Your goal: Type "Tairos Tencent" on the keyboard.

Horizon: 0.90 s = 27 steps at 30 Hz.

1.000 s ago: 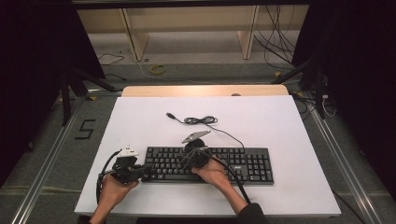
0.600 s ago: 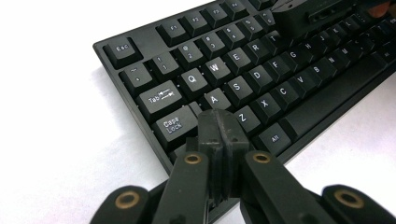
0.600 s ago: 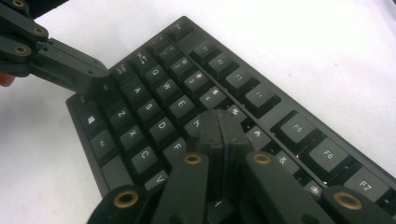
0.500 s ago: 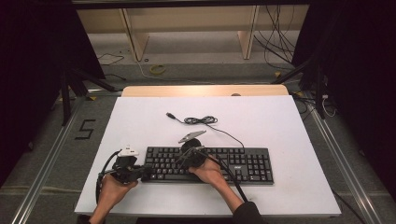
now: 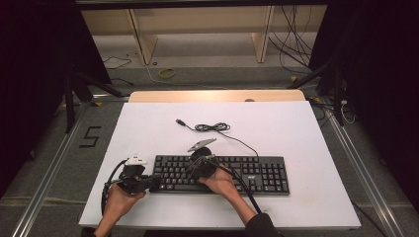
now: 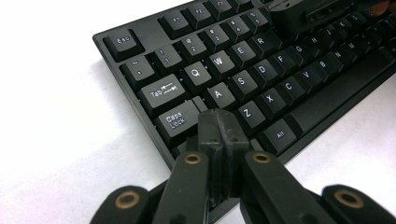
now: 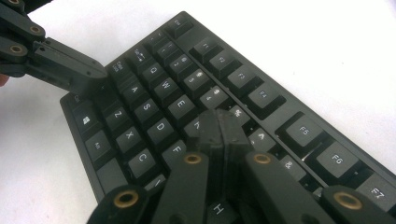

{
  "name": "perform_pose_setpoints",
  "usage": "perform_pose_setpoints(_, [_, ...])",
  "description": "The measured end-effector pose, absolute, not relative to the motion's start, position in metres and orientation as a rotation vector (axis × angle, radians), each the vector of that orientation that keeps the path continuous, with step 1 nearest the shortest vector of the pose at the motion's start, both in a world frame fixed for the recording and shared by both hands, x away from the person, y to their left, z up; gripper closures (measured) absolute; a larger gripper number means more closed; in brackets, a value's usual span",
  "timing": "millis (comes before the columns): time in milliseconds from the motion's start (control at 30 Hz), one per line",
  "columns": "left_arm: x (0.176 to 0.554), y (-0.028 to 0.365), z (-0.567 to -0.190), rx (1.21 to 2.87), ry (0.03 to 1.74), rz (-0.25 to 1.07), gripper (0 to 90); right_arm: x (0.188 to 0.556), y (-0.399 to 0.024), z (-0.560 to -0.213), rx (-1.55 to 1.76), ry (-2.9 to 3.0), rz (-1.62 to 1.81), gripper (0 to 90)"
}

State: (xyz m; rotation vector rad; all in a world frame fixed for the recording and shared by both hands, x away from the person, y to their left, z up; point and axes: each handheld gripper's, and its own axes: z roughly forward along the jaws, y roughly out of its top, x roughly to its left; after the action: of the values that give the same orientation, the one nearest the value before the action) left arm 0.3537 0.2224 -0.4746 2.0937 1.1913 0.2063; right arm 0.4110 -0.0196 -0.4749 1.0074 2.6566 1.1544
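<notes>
A black keyboard [image 5: 247,175] lies on the white table [image 5: 296,133], near its front edge. My left gripper [image 5: 156,182] is at the keyboard's left end. Its jaws are shut, and their tips [image 6: 219,120] rest at the keys between Caps Lock [image 6: 176,120] and Z. My right gripper [image 5: 193,168] is over the left half of the keyboard, also shut. Its tips [image 7: 219,120] sit on the keys around R and T. The right gripper view shows the left gripper [image 7: 95,74] at the keyboard's near left corner. Nothing is held between either pair of jaws.
The keyboard's black cable [image 5: 212,127] lies coiled on the table behind it, with its USB plug [image 5: 180,121] pointing left. A wooden strip [image 5: 217,96] borders the table's far edge. Metal rails [image 5: 47,177] run along both sides.
My right gripper has edged slightly to the left over the keys. The left gripper has stayed in place, and both remain shut.
</notes>
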Motion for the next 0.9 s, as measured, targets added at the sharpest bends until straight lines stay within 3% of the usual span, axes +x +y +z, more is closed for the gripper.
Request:
perform_pose_setpoints(600, [0.354, 0.222, -0.474, 2.077, 1.189, 0.206, 88.8, 0.409, -0.023, -0.472, 1.037, 2.643, 1.180, 90.0])
perform_pose_setpoints(900, [0.352, 0.220, -0.469, 2.024, 1.138, 0.199, 78.5, 0.406, -0.036, -0.459, 1.039, 2.590, 1.265, 82.6])
